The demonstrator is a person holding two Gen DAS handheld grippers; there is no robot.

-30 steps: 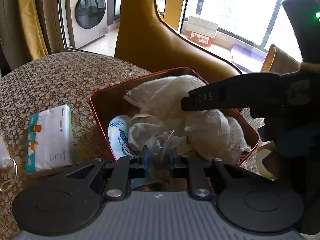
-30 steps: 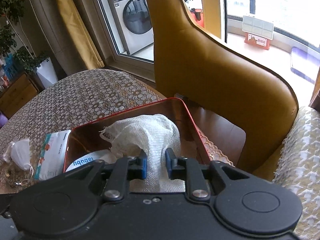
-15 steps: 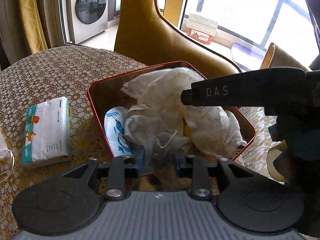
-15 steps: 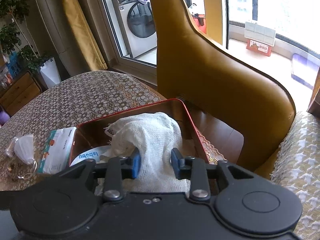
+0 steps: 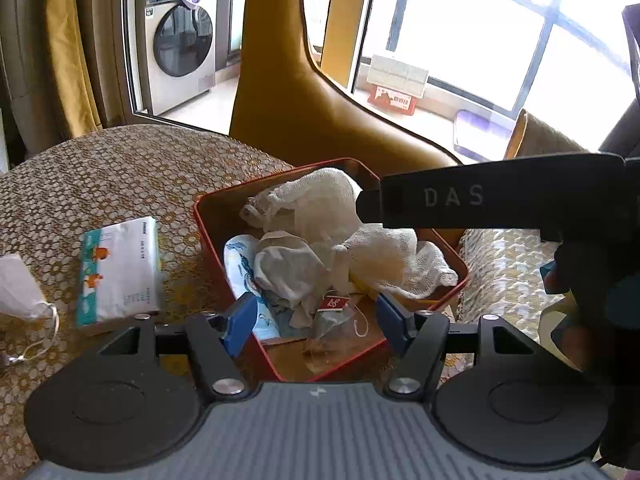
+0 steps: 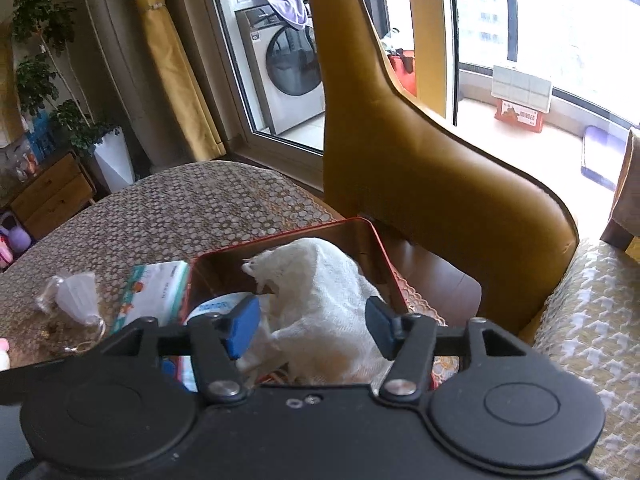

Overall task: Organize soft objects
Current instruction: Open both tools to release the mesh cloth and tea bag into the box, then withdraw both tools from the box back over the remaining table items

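Over the red tin (image 5: 208,232) on the patterned bench (image 5: 120,184), both grippers are hovering with nothing between their blue pads. The left gripper (image 5: 316,320) is opening its jaws above the near corner, where a tea bag (image 5: 332,316) with a red tag is lying; the right gripper (image 6: 312,326) is likewise opening its jaws over the white gauze cloth (image 6: 320,300), which is slumping inside the tin. Beside the cloth, a crumpled face mask (image 5: 288,268) and a blue-printed wipes packet (image 5: 240,264) are filling the tin's left side.

Outside it, a tissue pack (image 5: 120,268) and another mask (image 6: 76,300) are waiting on the bench. Both look light and yielding. The tissue pack is likely squashing under a pinch, so taking it across its narrow width seems best; its film wrapper may be slippery. The mask is probably easiest gathered at its folded body, since the ear loops are likely to snag.
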